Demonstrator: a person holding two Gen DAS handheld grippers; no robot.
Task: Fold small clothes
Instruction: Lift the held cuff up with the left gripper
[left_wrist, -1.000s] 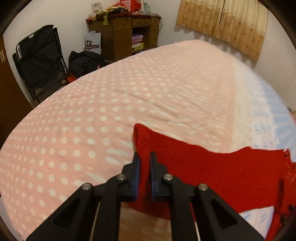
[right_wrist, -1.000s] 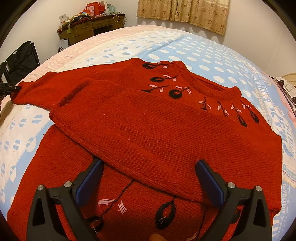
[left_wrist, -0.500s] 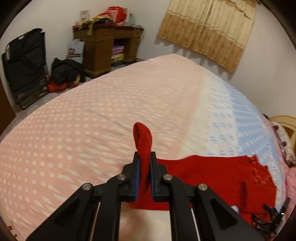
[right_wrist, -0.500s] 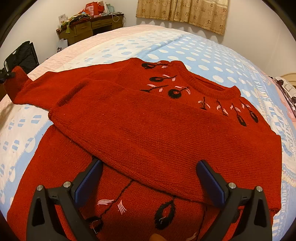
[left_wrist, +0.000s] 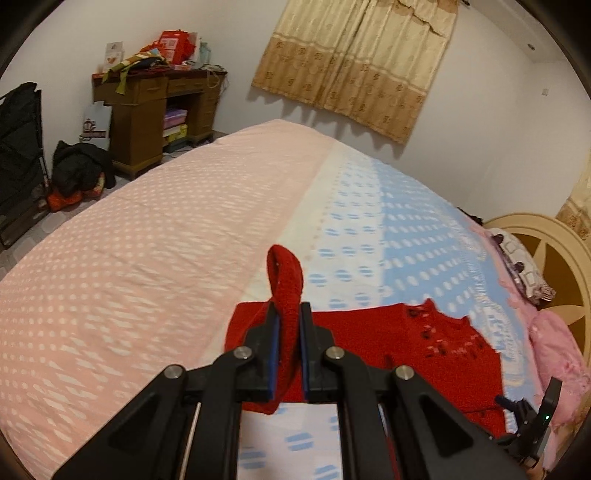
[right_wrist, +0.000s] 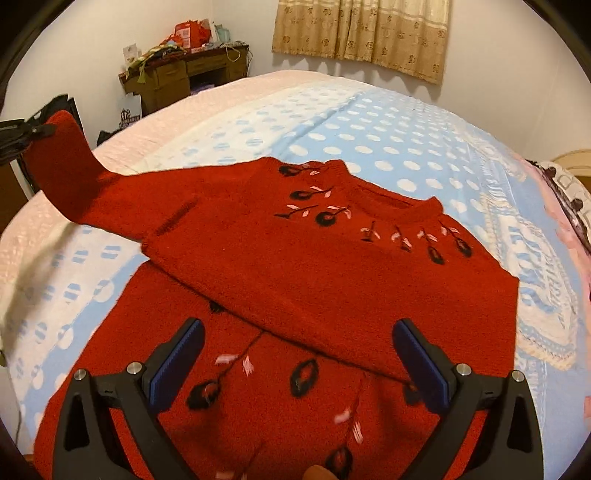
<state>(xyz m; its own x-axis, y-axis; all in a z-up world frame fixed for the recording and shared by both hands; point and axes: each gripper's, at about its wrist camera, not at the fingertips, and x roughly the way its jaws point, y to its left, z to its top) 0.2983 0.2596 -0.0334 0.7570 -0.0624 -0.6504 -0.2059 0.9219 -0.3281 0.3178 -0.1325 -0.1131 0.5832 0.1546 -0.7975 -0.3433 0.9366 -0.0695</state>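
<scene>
The sweater (right_wrist: 332, 266) is red, of thick fuzzy knit wool, with a round ribbed collar and small black and pink flowers stitched below it. It lies flat on the bed (right_wrist: 388, 147), on the blue part of the cover with white dots. One sleeve is folded across the chest and makes a long straight band. The other sleeve (right_wrist: 74, 173) is lifted off the bed and goes up to the left of the sweater body.

The bed cover is soft cloth, pink with white dots on one side of the sweater and blue on the other, with a pale stripe between.

The left tongs (left_wrist: 287, 317) are black plastic with blue pads. They are clamped on the cuff (left_wrist: 286, 284) of the lifted sleeve, and a loop of the cuff stands above the tips. From this view the sweater body lies on the bed beyond and to the right of the tongs.

The right tongs (right_wrist: 297, 354) stand wide apart and hold nothing. They hang above the lower part of the sweater, and the edge of the folded sleeve lies between the two blue ribbed pads (right_wrist: 421, 362), below them.

Behind the sweater, far from it, a brown wooden desk (right_wrist: 184, 77) stands at the wall and a beige curtain (right_wrist: 362, 33) with a pattern hangs there.
</scene>
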